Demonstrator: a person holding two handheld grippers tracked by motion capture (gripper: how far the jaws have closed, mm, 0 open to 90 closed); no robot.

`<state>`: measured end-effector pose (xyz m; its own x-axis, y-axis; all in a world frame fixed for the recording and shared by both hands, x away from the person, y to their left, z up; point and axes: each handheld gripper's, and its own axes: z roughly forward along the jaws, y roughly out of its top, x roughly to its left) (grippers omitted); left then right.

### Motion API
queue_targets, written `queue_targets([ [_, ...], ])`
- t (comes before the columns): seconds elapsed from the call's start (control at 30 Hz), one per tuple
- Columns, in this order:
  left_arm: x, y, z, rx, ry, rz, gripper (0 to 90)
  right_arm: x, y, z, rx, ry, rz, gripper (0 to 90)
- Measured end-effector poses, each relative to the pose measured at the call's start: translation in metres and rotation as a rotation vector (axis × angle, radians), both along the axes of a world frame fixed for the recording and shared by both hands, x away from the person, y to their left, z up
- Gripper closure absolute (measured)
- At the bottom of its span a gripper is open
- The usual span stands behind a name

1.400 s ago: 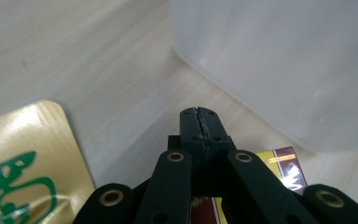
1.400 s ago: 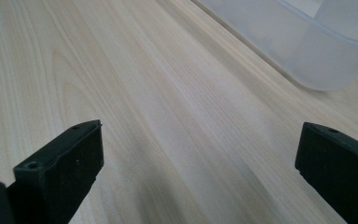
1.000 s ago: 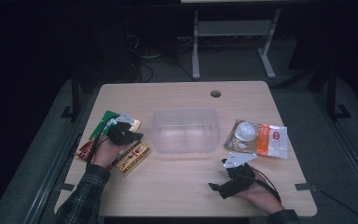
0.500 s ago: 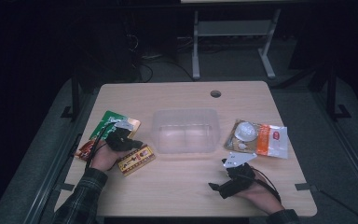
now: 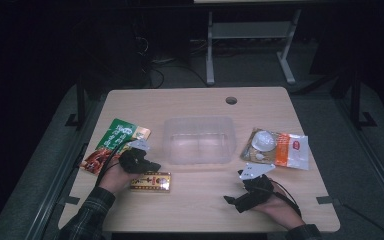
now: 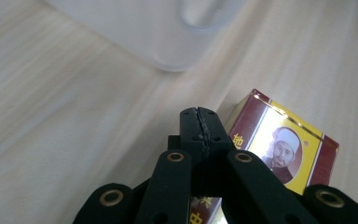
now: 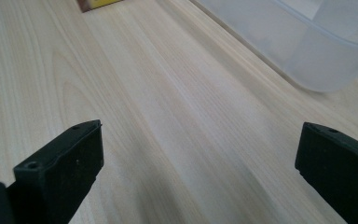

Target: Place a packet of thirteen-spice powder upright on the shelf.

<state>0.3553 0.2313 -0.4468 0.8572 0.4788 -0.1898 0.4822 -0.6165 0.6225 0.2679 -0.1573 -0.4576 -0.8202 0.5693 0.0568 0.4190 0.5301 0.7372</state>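
My right gripper [image 5: 231, 199], jaws spread and empty, rests by the near edge of the tabletop [image 5: 195, 210], toward its right corner. My left gripper [image 5: 154, 167], jaws pressed together with nothing between them, lies against the box [image 5: 150, 182] near the left part of the near edge; whether the tips touch it I cannot tell. Mid-table stands the bin [image 5: 198, 140], apparently empty. Packets [image 5: 114, 145] lie by the left edge, more [image 5: 276, 148] by the right. Judged progress: nothing is binned; the box and packets all remain.
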Motion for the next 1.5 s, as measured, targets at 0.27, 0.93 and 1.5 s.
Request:
queue_targets([
  [0.27,-0.018,0.017,0.024,-0.057,-0.098,0.063,89.8,-0.001,-0.001,0.0,0.001,-0.001,-0.003,0.6],
  [0.93,-0.056,0.072,0.004,0.056,-0.037,0.213,89.8,0.0,0.001,0.0,-0.007,-0.001,0.009,0.6],
  [1.5,-0.057,0.047,0.001,-0.002,-0.005,0.14,89.8,0.0,0.002,0.0,-0.007,0.001,0.013,0.5],
])
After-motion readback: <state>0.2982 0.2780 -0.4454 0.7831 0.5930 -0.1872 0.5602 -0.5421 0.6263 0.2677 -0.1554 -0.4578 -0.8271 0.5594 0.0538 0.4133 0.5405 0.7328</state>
